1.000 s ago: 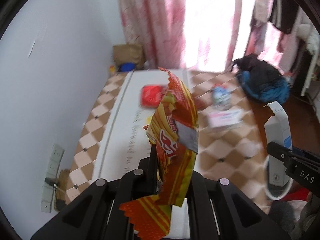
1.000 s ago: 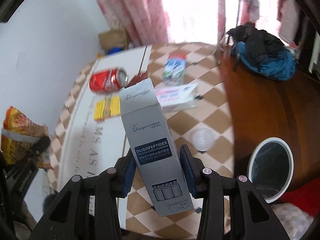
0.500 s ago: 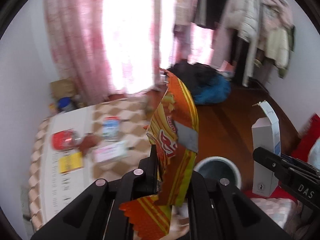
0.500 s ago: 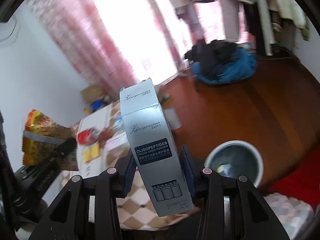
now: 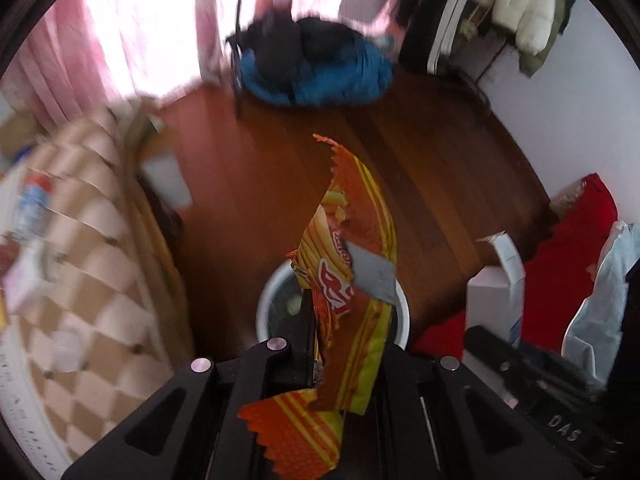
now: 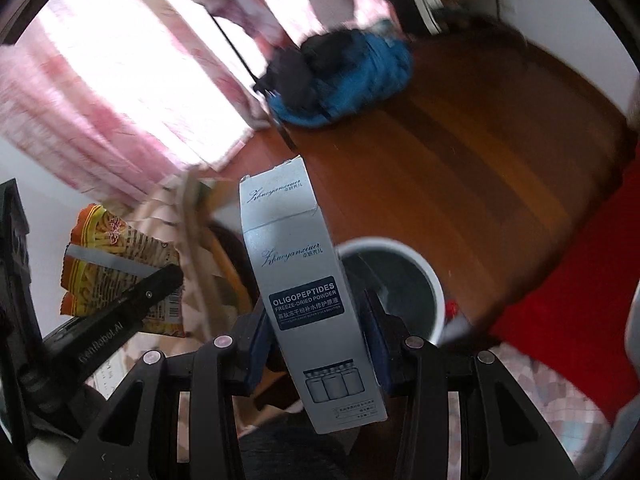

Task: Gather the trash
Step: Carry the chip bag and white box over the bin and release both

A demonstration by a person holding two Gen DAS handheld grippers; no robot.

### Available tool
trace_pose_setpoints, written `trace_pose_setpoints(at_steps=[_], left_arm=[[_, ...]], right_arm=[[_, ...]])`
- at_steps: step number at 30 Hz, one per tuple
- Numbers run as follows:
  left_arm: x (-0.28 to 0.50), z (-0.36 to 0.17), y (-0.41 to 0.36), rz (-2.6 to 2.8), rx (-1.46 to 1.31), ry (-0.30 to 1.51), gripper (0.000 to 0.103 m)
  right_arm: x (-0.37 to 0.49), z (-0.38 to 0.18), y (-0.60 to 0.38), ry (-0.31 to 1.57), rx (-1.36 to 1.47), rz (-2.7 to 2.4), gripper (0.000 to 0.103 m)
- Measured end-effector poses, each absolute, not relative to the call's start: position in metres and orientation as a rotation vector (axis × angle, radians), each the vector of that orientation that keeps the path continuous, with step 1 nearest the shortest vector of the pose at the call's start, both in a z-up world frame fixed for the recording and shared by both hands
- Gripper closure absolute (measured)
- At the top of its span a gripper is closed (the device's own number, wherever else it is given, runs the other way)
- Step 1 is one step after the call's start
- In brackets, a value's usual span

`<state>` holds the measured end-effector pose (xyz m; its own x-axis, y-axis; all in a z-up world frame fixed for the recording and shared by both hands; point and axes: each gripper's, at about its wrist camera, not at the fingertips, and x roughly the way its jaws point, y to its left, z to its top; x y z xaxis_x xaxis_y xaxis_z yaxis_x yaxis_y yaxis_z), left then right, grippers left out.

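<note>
An orange and yellow snack wrapper (image 5: pixel 352 280) stands upright, and my left gripper (image 5: pixel 336 328) is shut on it. Right below it on the wooden floor sits a white-rimmed trash bin (image 5: pixel 266 304), partly hidden by the wrapper. In the right wrist view, my right gripper (image 6: pixel 316 320) is shut on a tall grey carton (image 6: pixel 308 280) whose top flap is open. The bin (image 6: pixel 436 288) lies just beyond and to the right of that carton. The wrapper (image 6: pixel 116 256) and the left gripper's finger (image 6: pixel 160 280) show at the left. The carton (image 5: pixel 500 292) also shows at the right of the left wrist view.
A table with a checkered cloth (image 5: pixel 80 260) runs along the left and carries a plastic cup (image 5: pixel 66 350) and other blurred litter. A blue and black bundle (image 5: pixel 320 68) lies on the floor by the pink curtains. Red fabric (image 5: pixel 572 232) lies at the right.
Both grippers have swung away from the table and tipped down toward the floor, each keeping its hold. The bin has come from the right edge to directly under the wrapper.
</note>
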<state>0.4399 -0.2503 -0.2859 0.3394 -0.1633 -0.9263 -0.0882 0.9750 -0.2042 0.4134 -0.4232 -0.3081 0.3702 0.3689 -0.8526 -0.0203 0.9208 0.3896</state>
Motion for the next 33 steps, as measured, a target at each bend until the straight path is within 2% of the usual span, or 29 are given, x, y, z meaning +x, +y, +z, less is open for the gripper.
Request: trace_pose_setpoints(at_steps=[3,7,9,10,11,13,15,17,19,33], left_arm=[[0.453,-0.315,-0.251,-0.088,-0.289,1.305,0.097],[0.461,-0.344,-0.257,-0.107,-0.324,1.401,0.09],[0.46,-0.351,-0.262,-0.107,-0.323,1.417,0.07],[0.459,-0.354,-0.262,-0.108,-0.328,1.424,0.049],[0.461,-0.353,-0.262,-0.106,-0.328,1.425,0.033],[0.459,-0.355,-0.265,-0.101,-0.32,1.43,0.029],[0.459,-0.357,-0.264,-0.083,-0.305,1.437,0.025],[0.462,-0.358,-0.263,-0.045,-0.264,1.434,0.002],[0.458,-0.356,-0.263,-0.005,-0.216,1.429,0.002],[0.446,-0.348,-0.257,0.08,-0.095,1.404,0.002]], right_arm=[[0.428,-0.351,-0.431,1.254,0.373,0.235,0.058],[0.444,-0.403,-0.44,1.349,0.388,0.203,0.058],[0.449,-0.423,-0.442,1.394,0.409,0.204,0.058],[0.452,-0.43,-0.445,1.402,0.419,0.205,0.057],[0.454,-0.439,-0.447,1.419,0.422,0.2,0.055],[0.456,-0.449,-0.449,1.429,0.419,0.196,0.029],[0.457,-0.457,-0.451,1.436,0.422,0.186,0.018],[0.457,-0.461,-0.454,1.438,0.41,0.167,0.014],[0.456,-0.465,-0.456,1.444,0.381,0.135,0.0],[0.439,-0.44,-0.452,1.433,0.187,0.043,0.0]])
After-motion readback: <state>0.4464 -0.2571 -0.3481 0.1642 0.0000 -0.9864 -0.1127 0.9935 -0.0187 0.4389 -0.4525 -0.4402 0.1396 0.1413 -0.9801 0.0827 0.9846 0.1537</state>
